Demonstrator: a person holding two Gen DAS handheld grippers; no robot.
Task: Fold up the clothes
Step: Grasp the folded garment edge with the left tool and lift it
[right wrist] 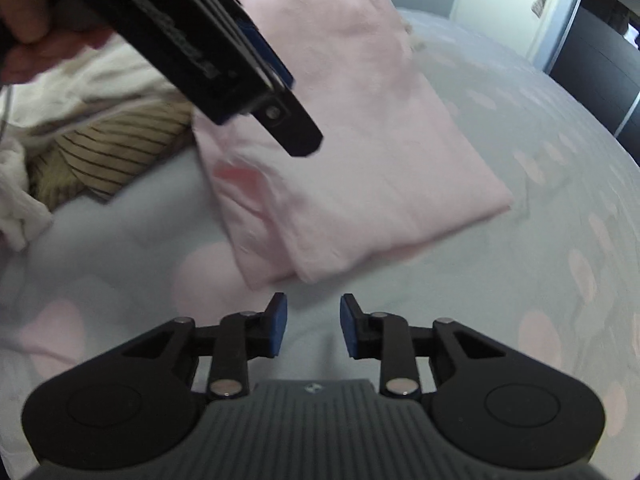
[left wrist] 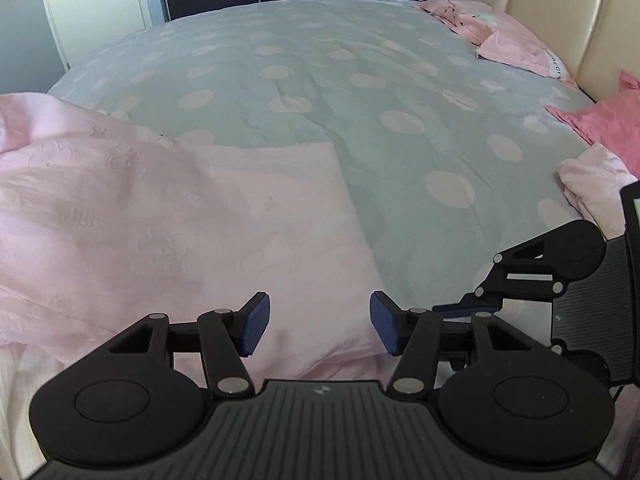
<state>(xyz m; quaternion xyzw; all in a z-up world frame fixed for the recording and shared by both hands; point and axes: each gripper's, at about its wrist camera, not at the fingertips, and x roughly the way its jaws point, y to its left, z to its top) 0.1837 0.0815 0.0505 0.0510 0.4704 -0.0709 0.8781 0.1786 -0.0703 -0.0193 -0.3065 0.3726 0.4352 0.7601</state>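
Pink and folded, the garment [right wrist: 352, 152] lies flat on the dotted bedspread [left wrist: 360, 80]. We hold our left gripper [left wrist: 319, 326] over it, jaws apart, gripping nothing. Our right gripper [right wrist: 313, 326] sits just beside its near edge, jaws likewise released and empty.

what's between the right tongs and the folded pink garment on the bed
Only a bare strip of dotted bedspread separates the right tongs from the folded pink garment, seen in the right wrist view.
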